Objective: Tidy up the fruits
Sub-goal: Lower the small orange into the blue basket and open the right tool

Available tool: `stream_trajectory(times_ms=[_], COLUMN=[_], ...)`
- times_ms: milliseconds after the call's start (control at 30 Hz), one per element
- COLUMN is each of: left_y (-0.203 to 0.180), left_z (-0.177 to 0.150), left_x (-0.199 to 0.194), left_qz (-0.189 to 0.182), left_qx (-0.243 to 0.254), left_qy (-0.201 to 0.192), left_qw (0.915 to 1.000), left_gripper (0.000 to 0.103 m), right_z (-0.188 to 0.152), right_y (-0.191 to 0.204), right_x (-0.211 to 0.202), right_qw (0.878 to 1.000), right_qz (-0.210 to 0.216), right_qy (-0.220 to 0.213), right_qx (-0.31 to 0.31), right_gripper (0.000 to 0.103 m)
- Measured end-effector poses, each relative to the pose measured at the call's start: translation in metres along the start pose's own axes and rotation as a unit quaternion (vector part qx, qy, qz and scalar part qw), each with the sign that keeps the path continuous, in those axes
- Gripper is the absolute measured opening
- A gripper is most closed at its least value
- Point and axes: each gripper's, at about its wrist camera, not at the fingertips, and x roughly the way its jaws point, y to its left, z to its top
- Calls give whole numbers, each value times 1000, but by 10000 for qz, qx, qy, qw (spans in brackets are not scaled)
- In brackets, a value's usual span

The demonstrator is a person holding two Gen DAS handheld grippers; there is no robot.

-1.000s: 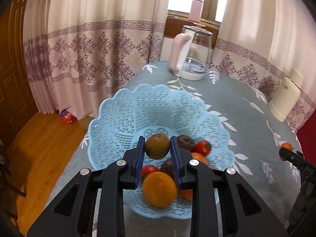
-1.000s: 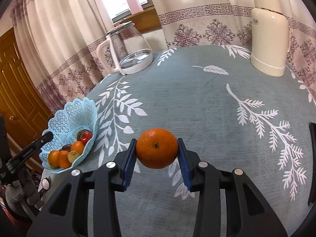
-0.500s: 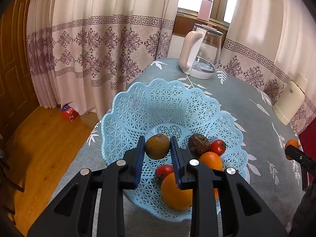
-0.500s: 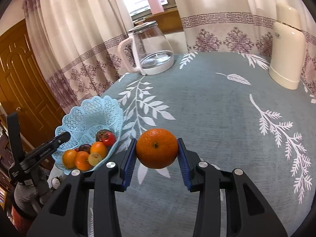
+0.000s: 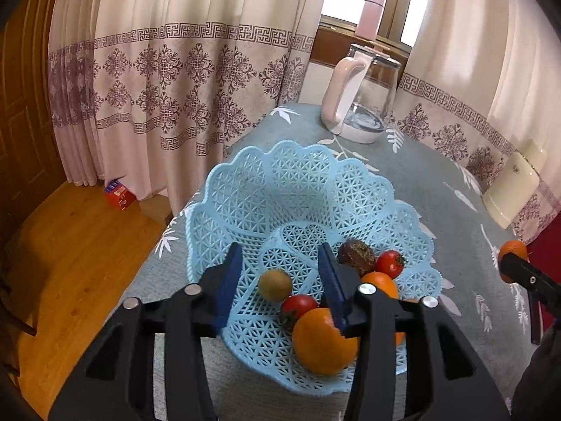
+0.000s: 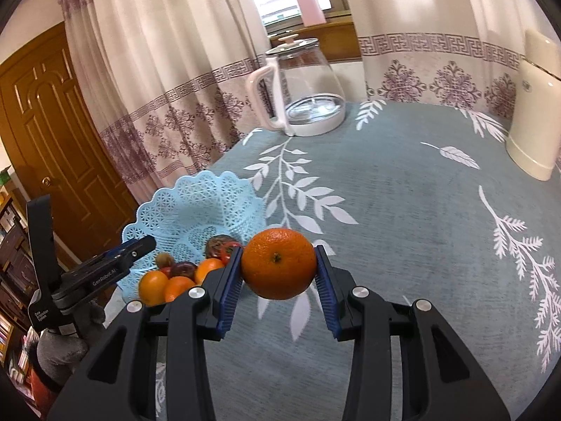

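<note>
Gripping orange [image 6: 278, 264] — right tongs [image 6: 278, 282].

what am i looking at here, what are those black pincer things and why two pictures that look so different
Those black pincers are tools held by a person, one per hand, each with a camera looking along its two blue-padded fingers. So there are two pictures of one table.

The left camera looks down into a blue lattice basket holding oranges, tomatoes, a dark fruit and a brownish-green fruit. The left hand-held gripper is open with nothing in it; the brownish-green fruit lies in the basket.

The right camera looks across the grey leaf-patterned tablecloth. The right hand-held gripper is shut on an orange, close to the basket. A glass kettle and a cream flask stand farther back.
</note>
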Motion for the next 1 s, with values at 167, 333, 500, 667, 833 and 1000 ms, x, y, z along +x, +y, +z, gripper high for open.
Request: stream_trajectory(times_ms=[167, 333, 500, 667, 833, 1000], left_y=[2, 11, 20, 27, 30, 33], left_z=[4, 12, 17, 21, 23, 23], left_x=[-12, -28, -41, -48, -51, -49], left_qz=[23, 43, 111, 359, 415, 408], left_qx=[7, -88, -195, -204, -209, -266], left_qy=[-183, -408, -541, -653, -706, -669], left_qw=[9998, 9991, 9983, 9970, 9964, 9966], left_gripper=[60, 66, 68, 75, 79, 80], right_z=[3, 6, 10, 11, 9, 10], right_y=[15, 31, 54, 78, 94, 101], right_x=[5, 16, 34, 57, 85, 104], right_qw=[9998, 9992, 9978, 9954, 9933, 9916], right_qz=[130, 251, 426, 542, 499, 530], right_qy=[16, 95, 248, 445, 688, 874], right_qx=[-143, -285, -446, -658, -786, -799], right_gripper=[40, 40, 41, 41, 41, 41])
